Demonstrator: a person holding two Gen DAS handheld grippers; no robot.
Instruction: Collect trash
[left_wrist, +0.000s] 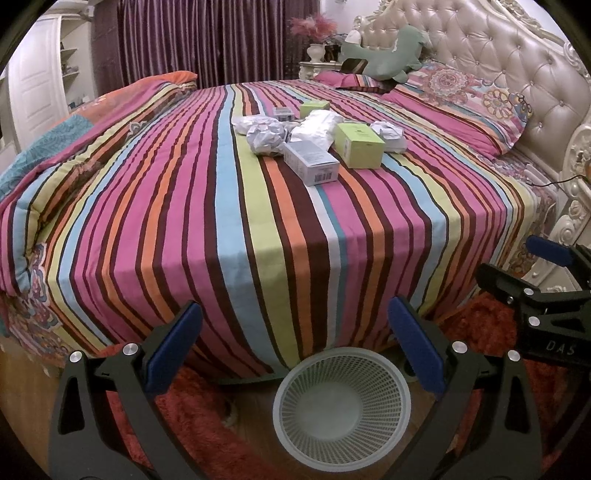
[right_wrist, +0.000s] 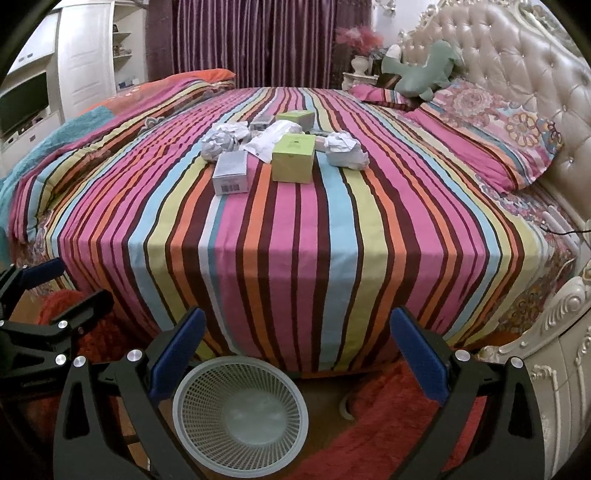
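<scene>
Both claws gaped empty, left claw (left_wrist: 295, 347) and right claw (right_wrist: 297, 354). The white mesh plastic basket (left_wrist: 341, 439) sat at 6 o'clock on the floor; crumpled paper and cardboard boxes (right_wrist: 280, 147) lay at 12 o'clock on the striped bed (right_wrist: 295, 240) (only the right view showed a shelf screen).

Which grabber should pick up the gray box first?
Probably the left gripper. The gray box lies on the left of the trash pile, beside the green box. Both grippers are open and empty, above the basket, with the right gripper farther right.
</scene>
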